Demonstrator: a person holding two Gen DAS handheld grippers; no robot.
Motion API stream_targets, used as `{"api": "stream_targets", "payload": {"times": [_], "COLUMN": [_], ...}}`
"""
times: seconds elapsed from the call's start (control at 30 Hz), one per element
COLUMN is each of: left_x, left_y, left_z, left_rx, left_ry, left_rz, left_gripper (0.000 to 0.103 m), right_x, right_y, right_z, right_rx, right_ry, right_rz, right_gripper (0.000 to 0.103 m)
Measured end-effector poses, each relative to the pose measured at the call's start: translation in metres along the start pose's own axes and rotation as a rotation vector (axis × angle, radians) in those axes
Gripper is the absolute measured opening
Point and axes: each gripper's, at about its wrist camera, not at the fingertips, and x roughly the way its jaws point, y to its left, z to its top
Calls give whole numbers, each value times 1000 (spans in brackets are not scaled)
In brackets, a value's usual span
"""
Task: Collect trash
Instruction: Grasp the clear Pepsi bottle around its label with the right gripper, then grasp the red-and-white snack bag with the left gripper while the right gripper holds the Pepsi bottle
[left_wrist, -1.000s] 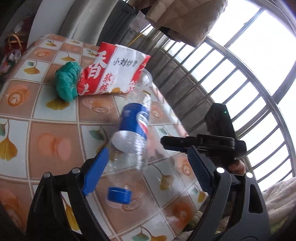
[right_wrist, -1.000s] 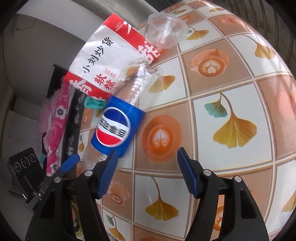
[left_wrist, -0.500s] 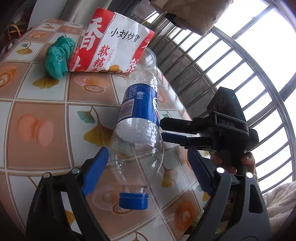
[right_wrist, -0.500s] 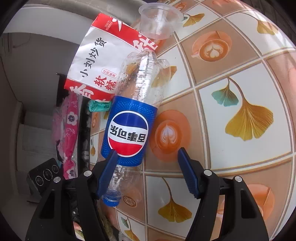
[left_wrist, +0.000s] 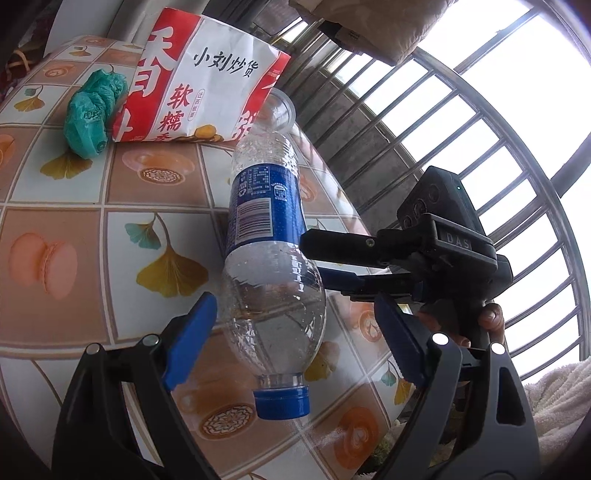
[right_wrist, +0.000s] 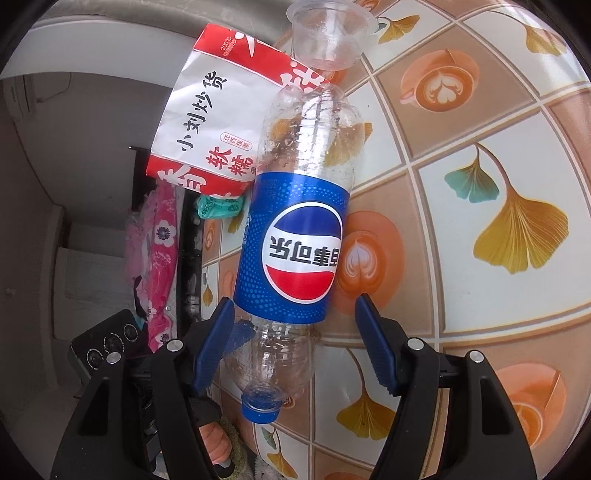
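Two grippers meet around one empty plastic bottle with a blue label and a blue cap, which lies on the tiled counter with its cap end toward both cameras. The left gripper stands wide open, its blue pads either side of the bottle's clear shoulder; the left pad looks very near the plastic, but whether it touches is hard to make out, and the right pad is clearly apart. The right gripper is also open, astride the bottle just below the label, with a gap showing on its right side. In the left view the right gripper's fingers reach in from the side against the bottle, partly hidden behind it, and a hand on its handle is mostly covered. Beyond the bottle's base lie a red and white snack bag, a crumpled green bag and a clear plastic cup, its top cut off by the frame edge.
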Motion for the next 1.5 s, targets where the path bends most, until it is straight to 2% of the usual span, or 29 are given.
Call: {"api": "stream_targets", "payload": {"times": [0.13,0.47,0.73,0.97,1.17,1.37,1.5], "left_x": [5,13,14,-1,-30,-58,-67], "left_y": [-3,-13,-18,-11,7,13,18], "left_z": [1,-4,-7,-9,17,68,109], "left_rx": [13,39,67,89,49,76,68], "left_ry": [10,30,45,31,-103,-297,-400], "left_rz": [11,-26,-22,24,140,302,380], "left_gripper": [82,82,82,82,82,82,82], "right_x": [15,34,29,12,-9,-22,-22], "right_y": [4,-3,0,-7,-15,-22,-24], "right_z": [5,4,4,3,2,0,-1], "right_rx": [14,33,12,7,-14,-7,-1], "right_ry": [12,47,49,26,8,-14,-21], "right_rz": [20,48,47,19,-32,-53,-51], "right_gripper": [67,67,63,63,63,63,63]}}
